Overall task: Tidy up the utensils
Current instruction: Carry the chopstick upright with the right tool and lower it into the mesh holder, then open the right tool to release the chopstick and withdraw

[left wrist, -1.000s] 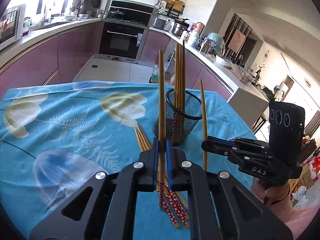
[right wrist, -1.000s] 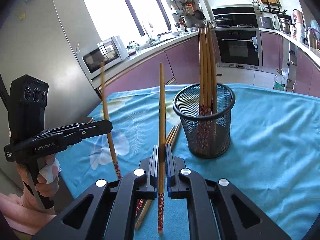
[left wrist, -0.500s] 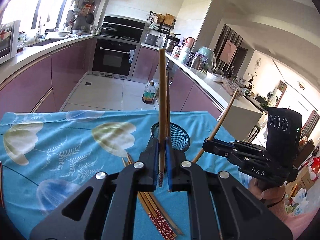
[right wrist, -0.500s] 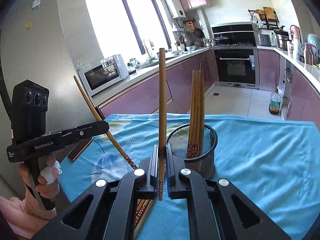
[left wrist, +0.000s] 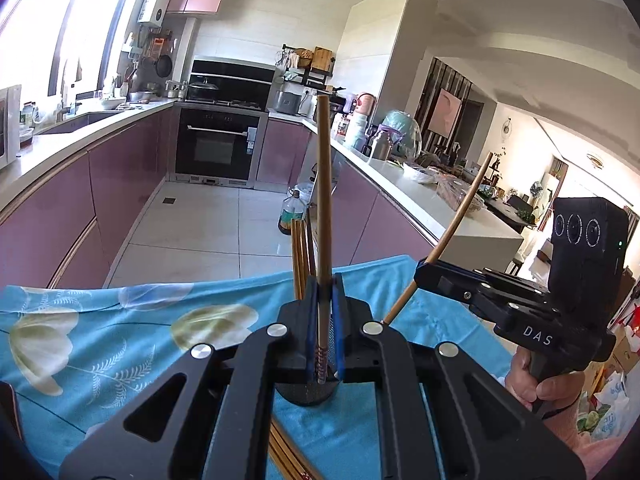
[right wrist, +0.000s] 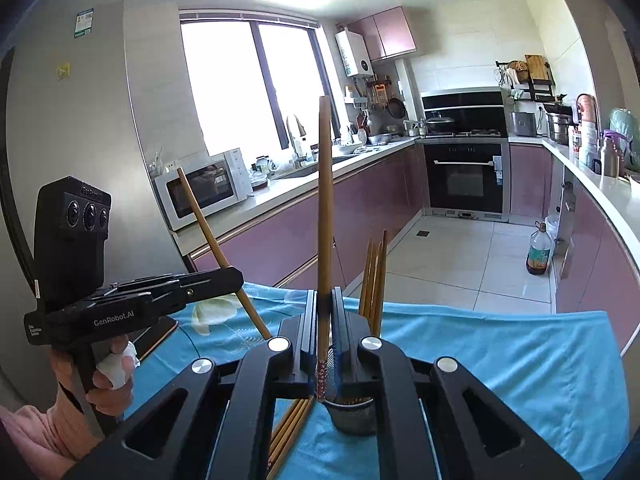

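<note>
You have one chopstick [left wrist: 323, 208] pinched in the left gripper [left wrist: 324, 336], jaws closed tight on its lower part, just above the patterned end that pokes out below the pads; most of the shaft stands up past the jaws, nearly upright. The right gripper [right wrist: 325, 332] is the same story: jaws shut on its own chopstick [right wrist: 324, 216], patterned end hanging just under the pads, long bare shaft above. Directly beneath both sets of jaws sits the mesh holder [right wrist: 352, 416], with a few chopsticks [right wrist: 374, 276] already standing in it, their tips rising just beside your right jaws. More loose chopsticks [right wrist: 290, 428] lie flat on the blue cloth [right wrist: 500, 360] of the desk, below and slightly to the left of the right jaws. Expect these sticks to be light, stiff and smooth; a thin, lacquered-looking shaft held so near one end will likely want to pivot or slide in the pads if it knocks the rim or the sticks inside. A grip closer to the middle would probably swing less, but your low hold leaves only a short end to guide into the holder.
</note>
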Demonstrator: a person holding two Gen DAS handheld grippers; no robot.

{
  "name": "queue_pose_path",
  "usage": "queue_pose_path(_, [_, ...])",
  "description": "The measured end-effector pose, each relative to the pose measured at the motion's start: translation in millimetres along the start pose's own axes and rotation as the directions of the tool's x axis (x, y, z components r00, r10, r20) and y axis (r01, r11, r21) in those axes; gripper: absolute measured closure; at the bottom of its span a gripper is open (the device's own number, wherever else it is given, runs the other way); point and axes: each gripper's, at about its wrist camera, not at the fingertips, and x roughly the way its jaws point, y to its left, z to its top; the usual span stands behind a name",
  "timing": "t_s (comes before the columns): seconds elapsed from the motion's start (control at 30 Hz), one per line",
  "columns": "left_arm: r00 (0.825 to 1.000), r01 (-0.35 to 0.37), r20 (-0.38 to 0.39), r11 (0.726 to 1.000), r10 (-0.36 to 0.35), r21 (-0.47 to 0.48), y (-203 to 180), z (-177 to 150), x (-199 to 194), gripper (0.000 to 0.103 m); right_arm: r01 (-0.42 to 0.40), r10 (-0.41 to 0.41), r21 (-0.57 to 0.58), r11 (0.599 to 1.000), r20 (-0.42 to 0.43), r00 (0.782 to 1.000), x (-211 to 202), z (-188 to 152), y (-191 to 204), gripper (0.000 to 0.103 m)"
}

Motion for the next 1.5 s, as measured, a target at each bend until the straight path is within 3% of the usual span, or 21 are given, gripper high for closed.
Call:
queue_pose_path(0.2, [0.999,-0.032,-0.026,0.999,0.033,0.028,-7,9,19,0.096,0.032,-0.032,-0.012,0.999,-0.009,0.999,12,6,-6,0.097])
queue_pose_path(0.5, [0.989,-0.067,-0.132,0.997,0.073,0.049,-2,-3,56,0.096,0.051,-0.051,-0.003,0.999,-0.112,0.992,41,-9,-20,0.097])
queue_pose_path(0.87, [0.963,-0.039,-0.262,0.997,0.055,0.065,4,-28,93,0.096,0.077,-0.079,-0.021,0.997,-0.262,0.962,77,-26,-26,0.097])
queue_pose_path(1.33, [0.952,-0.077,-0.293,0.995,0.091,0.058,13,-26,126,0.095,0.093,-0.081,0.031,0.995,-0.276,0.958,93,-28,-34,0.095])
queue_pose_path(1.5, [0.958,-0.081,-0.275,0.996,0.085,0.026,19,-31,119,0.095,0.095,-0.079,0.045,0.994,-0.271,0.959,90,-31,-37,0.095])
